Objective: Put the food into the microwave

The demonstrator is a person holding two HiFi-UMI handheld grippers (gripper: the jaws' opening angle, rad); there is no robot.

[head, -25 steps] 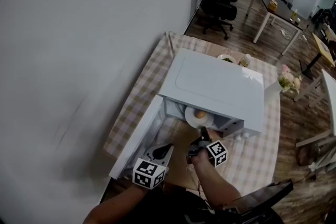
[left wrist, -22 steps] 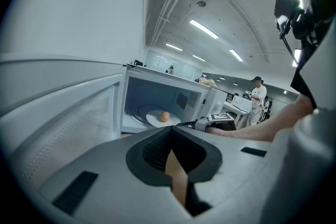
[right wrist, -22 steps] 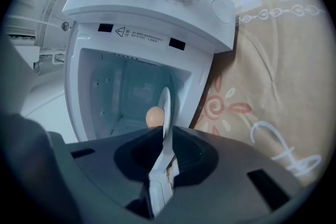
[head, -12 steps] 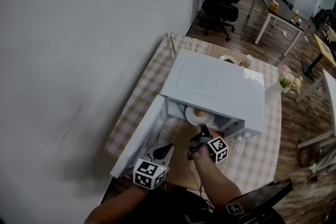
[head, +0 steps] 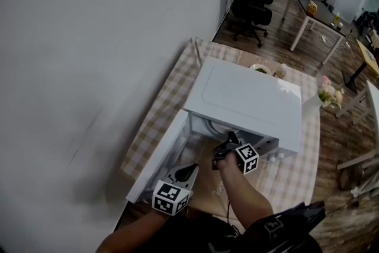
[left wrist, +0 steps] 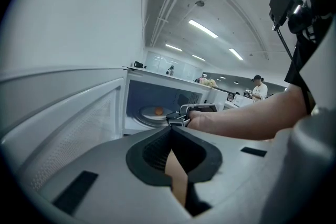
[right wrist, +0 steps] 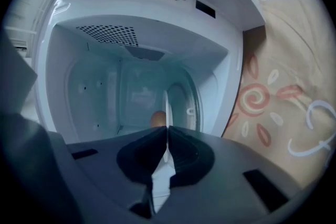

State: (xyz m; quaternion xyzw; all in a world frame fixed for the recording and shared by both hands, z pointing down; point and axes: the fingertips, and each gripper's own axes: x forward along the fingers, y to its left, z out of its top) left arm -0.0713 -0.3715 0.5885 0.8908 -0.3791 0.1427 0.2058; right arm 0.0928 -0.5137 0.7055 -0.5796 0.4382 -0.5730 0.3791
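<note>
The white microwave [head: 249, 98] stands on the checked tablecloth with its door [head: 157, 157] swung open to the left. Inside, a white plate [left wrist: 149, 116] carries a small orange piece of food [left wrist: 158, 110], which also shows as food [right wrist: 157, 118] just beyond the right jaws. My right gripper [head: 228, 140] is shut with nothing between its jaws, at the mouth of the oven cavity; the left gripper view shows this right gripper [left wrist: 176, 119] in front of the plate. My left gripper [head: 190, 170] hangs back near the table's front edge, shut and empty.
A tan mat with red swirls [right wrist: 273, 102] lies under and in front of the microwave. Behind the microwave are a bowl of greens [head: 259, 69] and a small bottle [head: 280, 71]; a flower vase [head: 330, 95] stands at its right. Office chairs and desks fill the room beyond.
My right gripper has moved forward to the microwave's opening. In the head view the plate and food have slipped out of sight under the oven's top. The left gripper has stayed put.
</note>
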